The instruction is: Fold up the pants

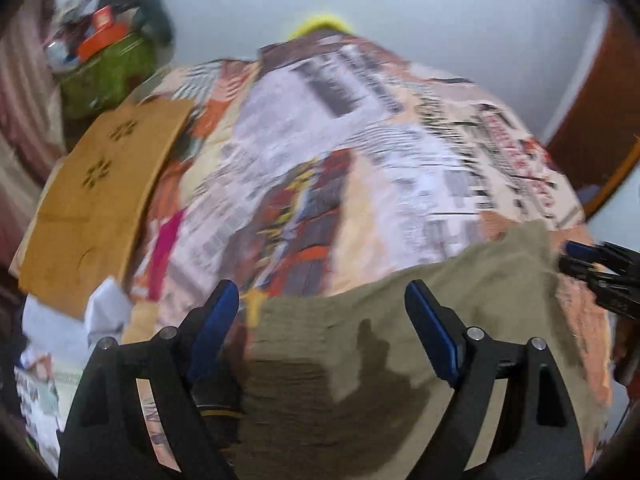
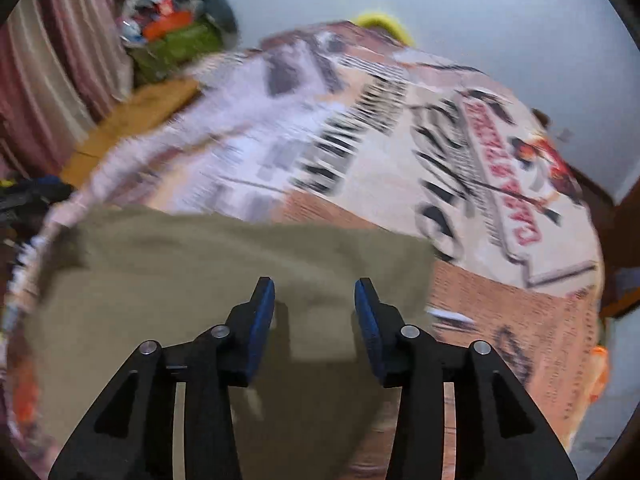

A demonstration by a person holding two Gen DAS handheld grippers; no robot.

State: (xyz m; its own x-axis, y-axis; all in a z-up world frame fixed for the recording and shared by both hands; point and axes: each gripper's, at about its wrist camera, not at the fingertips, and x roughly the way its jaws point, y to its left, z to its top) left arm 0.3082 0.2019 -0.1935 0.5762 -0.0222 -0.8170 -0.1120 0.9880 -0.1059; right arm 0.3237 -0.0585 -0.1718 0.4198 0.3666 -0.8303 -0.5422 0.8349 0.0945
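Covering table, newsprint; writing unreadable

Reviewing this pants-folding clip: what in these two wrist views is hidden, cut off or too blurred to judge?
- Pants: near part hidden behind the left gripper; left wrist view.
- Pants' fold state: motion blur and the bottom edge cut it off; right wrist view, below the right gripper.
- Print on the bedspread: smeared by blur, unreadable.
- Pile by the curtain: too blurred to identify.
- Right gripper: cut off at the left view's edge.
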